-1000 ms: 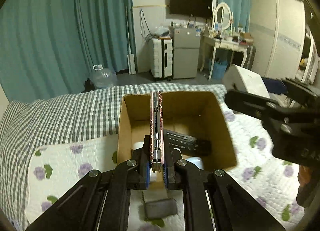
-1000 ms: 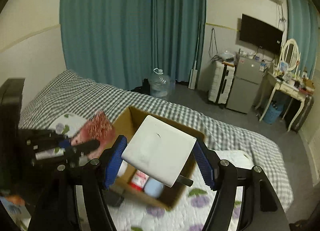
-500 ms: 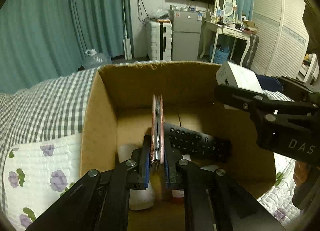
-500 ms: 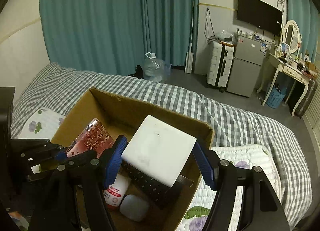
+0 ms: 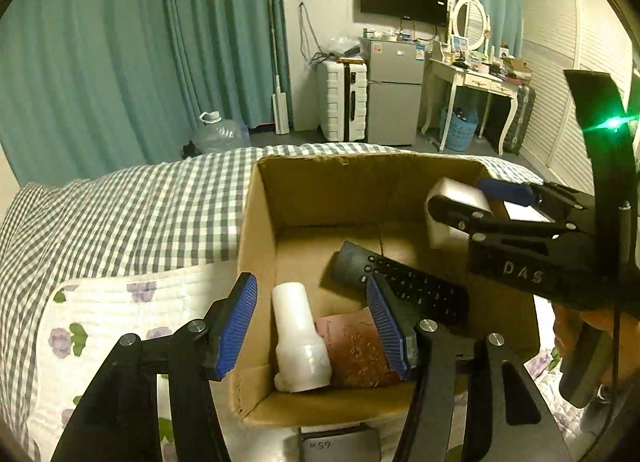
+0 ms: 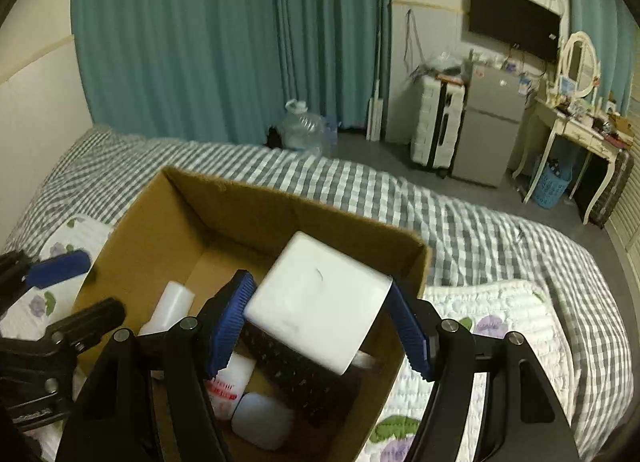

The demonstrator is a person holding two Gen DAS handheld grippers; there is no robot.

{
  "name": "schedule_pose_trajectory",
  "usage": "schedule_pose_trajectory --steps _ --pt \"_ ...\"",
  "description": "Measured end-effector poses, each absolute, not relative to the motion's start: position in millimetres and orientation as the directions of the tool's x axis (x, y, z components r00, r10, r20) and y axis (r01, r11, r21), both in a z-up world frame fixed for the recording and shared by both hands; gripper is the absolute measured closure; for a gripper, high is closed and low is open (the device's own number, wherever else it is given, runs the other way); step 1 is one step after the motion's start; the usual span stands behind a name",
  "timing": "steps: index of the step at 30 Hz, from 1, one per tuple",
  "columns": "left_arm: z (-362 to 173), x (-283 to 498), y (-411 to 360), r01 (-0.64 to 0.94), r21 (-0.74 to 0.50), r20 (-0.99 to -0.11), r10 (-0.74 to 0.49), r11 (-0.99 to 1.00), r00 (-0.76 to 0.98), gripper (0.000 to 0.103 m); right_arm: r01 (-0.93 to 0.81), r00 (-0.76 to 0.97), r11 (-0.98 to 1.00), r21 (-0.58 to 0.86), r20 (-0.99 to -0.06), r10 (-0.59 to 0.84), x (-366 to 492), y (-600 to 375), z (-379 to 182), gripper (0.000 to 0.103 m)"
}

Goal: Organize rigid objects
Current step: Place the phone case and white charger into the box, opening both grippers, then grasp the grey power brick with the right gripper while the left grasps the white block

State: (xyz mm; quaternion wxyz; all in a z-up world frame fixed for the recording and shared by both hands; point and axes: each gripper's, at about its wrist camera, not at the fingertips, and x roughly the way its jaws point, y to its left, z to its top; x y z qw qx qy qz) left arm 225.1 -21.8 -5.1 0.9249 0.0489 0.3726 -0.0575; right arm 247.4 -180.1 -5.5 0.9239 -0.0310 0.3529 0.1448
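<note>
In the left wrist view, the left gripper [image 5: 313,320] is at the lower centre of the frame with its two blue-padded fingers [image 5: 234,326] spread wide, and nothing is between them. Behind the gap sits the open brown cardboard box [image 5: 256,229], which lies on the grey-and-white checked bed cover [image 5: 140,205]. Inside the box, at the lower middle of the frame, a white plastic bottle [image 5: 298,338] lies on its side. Just beside it on the right is the flat pink case with a floral pattern [image 5: 356,350], partly hidden by the right finger. A black remote control with many small buttons [image 5: 404,282] lies diagonally in the centre right of the box.

The right gripper [image 6: 324,332] occupies the lower centre of the right wrist view. Its blue pads clamp a white square box with rounded corners [image 6: 316,302], which hangs tilted over the right part of the cardboard box. Below it, a pale rounded object [image 6: 262,422] lies at the bottom of the frame.
</note>
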Motion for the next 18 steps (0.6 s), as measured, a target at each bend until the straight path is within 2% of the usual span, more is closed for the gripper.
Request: schedule_pose_trajectory --steps 2,6,8,13,18 --pt "-3.4 225.7 -18.1 0.133 0.040 -0.699 -0.068 0.990 0.712 0.043 -0.292 0.715 0.955 0.052 -0.651 0.254 245.5 -179.7 -2.3 0.025" --pt "7.4 215.8 -10.1 0.121 0.013 -0.691 -0.079 0.993 0.718 0.042 -0.278 0.714 0.959 0.047 -0.657 0.239 236.6 -181.0 6.4 0.023" --pt "15.0 206.3 -6.3 0.120 0.009 -0.681 -0.082 0.993 0.728 0.037 -0.274 0.708 0.960 0.055 -0.664 0.240 228.7 -183.0 12.9 0.023" --pt "37.8 171.8 8.4 0.129 0.027 -0.655 -0.080 0.991 0.752 0.035 -0.239 0.727 0.967 0.085 -0.645 0.237 188.8 -188.1 41.6 0.012" --pt "40.5 138.9 33.5 0.114 0.047 -0.659 -0.054 0.992 0.750 0.033 -0.273 0.750 0.962 0.025 -0.621 0.229 144.4 -169.0 64.4 0.008"
